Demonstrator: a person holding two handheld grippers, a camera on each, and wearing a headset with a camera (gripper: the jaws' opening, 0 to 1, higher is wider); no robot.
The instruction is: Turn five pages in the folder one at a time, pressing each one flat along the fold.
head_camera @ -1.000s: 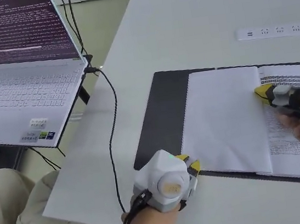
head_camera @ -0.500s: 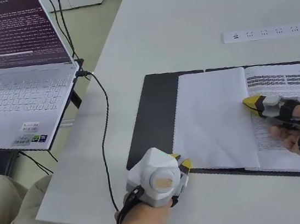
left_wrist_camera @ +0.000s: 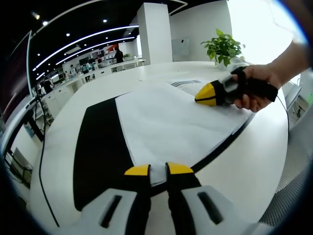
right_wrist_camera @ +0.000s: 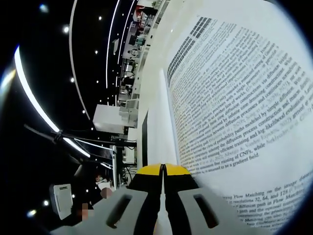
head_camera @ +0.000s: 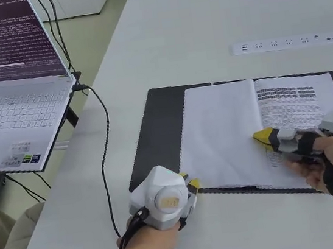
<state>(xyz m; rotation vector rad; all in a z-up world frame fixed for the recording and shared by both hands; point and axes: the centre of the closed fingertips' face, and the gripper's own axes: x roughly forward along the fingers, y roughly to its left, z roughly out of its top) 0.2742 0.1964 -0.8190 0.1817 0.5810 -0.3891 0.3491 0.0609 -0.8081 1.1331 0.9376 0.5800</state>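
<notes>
Yellow-tipped right tongs (head_camera: 264, 137), pressed together, are bearing on the fold (head_camera: 256, 103) to flatten the page (head_camera: 219, 130) beside them. Left tongs (left_wrist_camera: 157, 170), nearly closed, are seemingly steadying the folder (head_camera: 155, 132) edge beneath them; I cannot tell whether they are pinching it.

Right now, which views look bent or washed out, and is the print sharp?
Head view: even light, straight edges, page print too small to read. Left gripper view: fisheye curves the folder, top right washed out. Right gripper view: print lines bow, yet sharp mid-frame.
</notes>
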